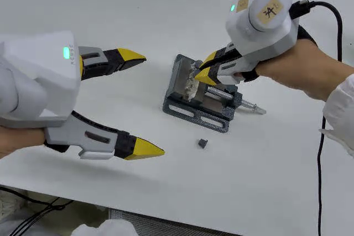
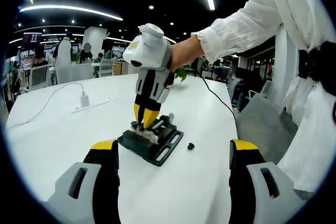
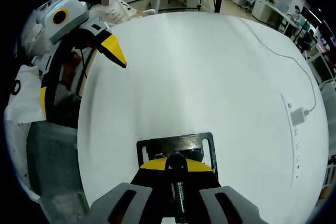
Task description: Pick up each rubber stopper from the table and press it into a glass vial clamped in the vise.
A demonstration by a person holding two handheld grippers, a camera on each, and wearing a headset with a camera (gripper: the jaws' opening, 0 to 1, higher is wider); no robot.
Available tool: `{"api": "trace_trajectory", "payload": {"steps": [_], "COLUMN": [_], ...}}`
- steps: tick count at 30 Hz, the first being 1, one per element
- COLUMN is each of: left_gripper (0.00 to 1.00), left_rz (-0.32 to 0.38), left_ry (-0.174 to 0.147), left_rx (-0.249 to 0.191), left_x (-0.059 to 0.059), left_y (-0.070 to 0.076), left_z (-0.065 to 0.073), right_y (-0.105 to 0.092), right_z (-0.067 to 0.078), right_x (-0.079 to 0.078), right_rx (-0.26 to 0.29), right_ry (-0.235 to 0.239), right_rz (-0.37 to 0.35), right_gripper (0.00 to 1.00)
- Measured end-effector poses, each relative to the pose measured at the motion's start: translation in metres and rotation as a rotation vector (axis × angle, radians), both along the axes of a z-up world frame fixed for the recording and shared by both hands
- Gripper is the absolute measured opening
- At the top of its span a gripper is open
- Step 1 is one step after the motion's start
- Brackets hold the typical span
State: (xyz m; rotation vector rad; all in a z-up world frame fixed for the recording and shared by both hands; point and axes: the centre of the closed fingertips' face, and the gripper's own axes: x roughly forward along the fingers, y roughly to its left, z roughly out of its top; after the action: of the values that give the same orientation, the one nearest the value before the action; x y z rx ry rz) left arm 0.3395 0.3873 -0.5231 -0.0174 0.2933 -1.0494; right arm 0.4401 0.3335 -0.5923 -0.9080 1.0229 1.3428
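Between the vise's [image 1: 184, 109] jaws sit the glass vials [image 1: 191, 85], pale and crowded together, so their count cannot be told from the head view. Directly above the vise the right gripper [image 1: 206, 75] points down at them, its 2 jaws drawn nearly together; in the right gripper view they appear to pinch a dark stopper [image 3: 177, 158] right at a vial mouth, with other dark round tops beside it, likely stoppers already seated. Just beside the vise, on its near side toward the person, 1 loose rubber stopper [image 1: 202, 143] lies on the white table [image 1: 249, 186], apart from the vise base. Well to the left of the vise the left gripper [image 1: 155, 104] hangs above the table with its jaws spread wide and nothing between them. By this showing the task is well along: some vials seem capped, 1 stopper is being pressed home, and at least the loose stopper is left to fetch and seat.
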Motion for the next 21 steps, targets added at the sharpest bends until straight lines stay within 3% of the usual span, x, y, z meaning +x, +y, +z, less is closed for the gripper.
{"api": "trace_trajectory", "payload": {"steps": [21], "left_gripper": [0.85], "left_rz": [-0.015], "left_ry": [-0.006], "left_rx": [0.005], "left_x": [-0.0005], "left_y": [-0.0053], "left_z": [0.0026], "right_y": [0.0005], "right_z": [-0.0023], "right_x": [-0.0012], "right_rx": [-0.010], "right_ry": [-0.016], "right_rz": [0.005], "right_gripper": [0.06]}}
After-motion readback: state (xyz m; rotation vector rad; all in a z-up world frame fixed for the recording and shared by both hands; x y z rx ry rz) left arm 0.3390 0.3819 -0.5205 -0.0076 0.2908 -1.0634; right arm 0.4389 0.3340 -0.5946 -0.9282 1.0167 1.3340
